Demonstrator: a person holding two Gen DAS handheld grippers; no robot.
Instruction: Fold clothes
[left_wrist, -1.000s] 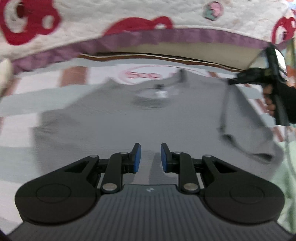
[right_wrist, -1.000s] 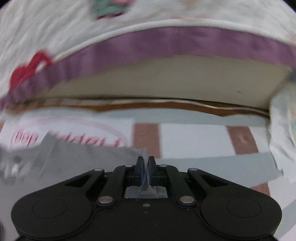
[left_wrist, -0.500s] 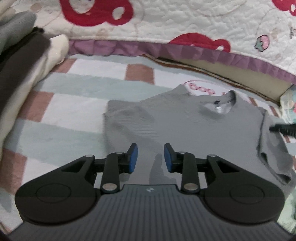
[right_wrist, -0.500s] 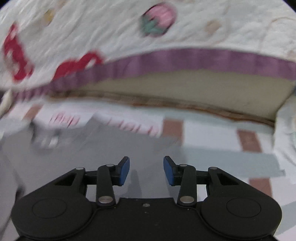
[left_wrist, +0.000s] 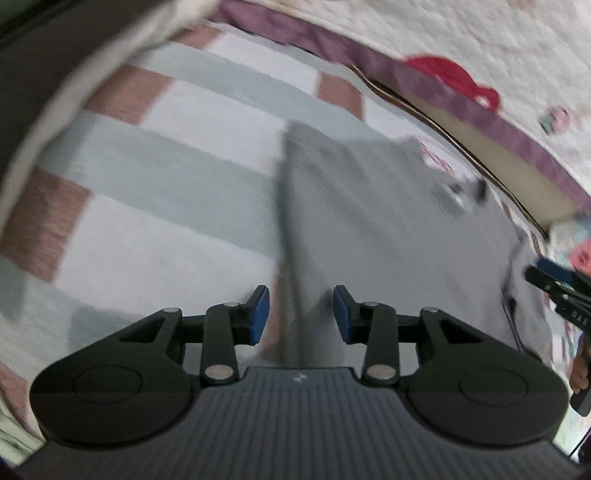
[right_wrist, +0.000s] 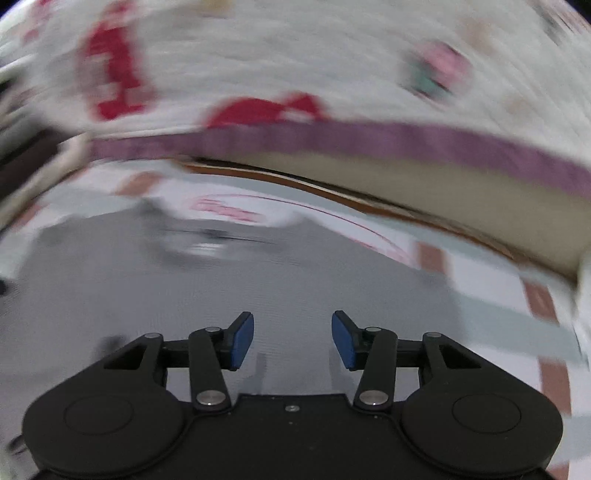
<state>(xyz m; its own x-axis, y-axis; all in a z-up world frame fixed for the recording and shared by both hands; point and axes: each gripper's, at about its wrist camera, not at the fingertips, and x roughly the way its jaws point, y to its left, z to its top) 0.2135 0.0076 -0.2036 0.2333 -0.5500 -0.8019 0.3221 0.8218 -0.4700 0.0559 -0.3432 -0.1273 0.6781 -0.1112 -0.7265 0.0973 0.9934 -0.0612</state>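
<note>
Grey knit sweater (left_wrist: 388, 229) lies flat on checked mat (white/pale-green/brown squares) (left_wrist: 155, 173), neckline w/ label toward mat's far edge, by purple-trimmed quilt (left_wrist: 480, 44).

Left wrist view: left gripper (left_wrist: 301, 314) hangs over sweater's left side edge, which runs up between the blue pads; jaws are opening, nothing pinched, pads not pressing cloth. A sec ago this cam looked at sweater's middle; now it's shifted toward the left edge. Right gripper (left_wrist: 554, 277) shows at frame's right, at sweater's right side, where a fold of cloth lies turned in. Dark + cream fabric (left_wrist: 55, 62) sits at mat's far-left corner.

Right wrist view: heavy blur. Right gripper (right_wrist: 293, 339) has jaws opening, wide apart, empty; grey cloth was pinched between them a sec ago, now it's let go & lies flat below. Sweater (right_wrist: 184, 302) fills lower-left, mat (right_wrist: 498, 306) to right.

Meaning, I judge: right-side fold done & dropped; left side prob next.

Containers: none seen in either view.
</note>
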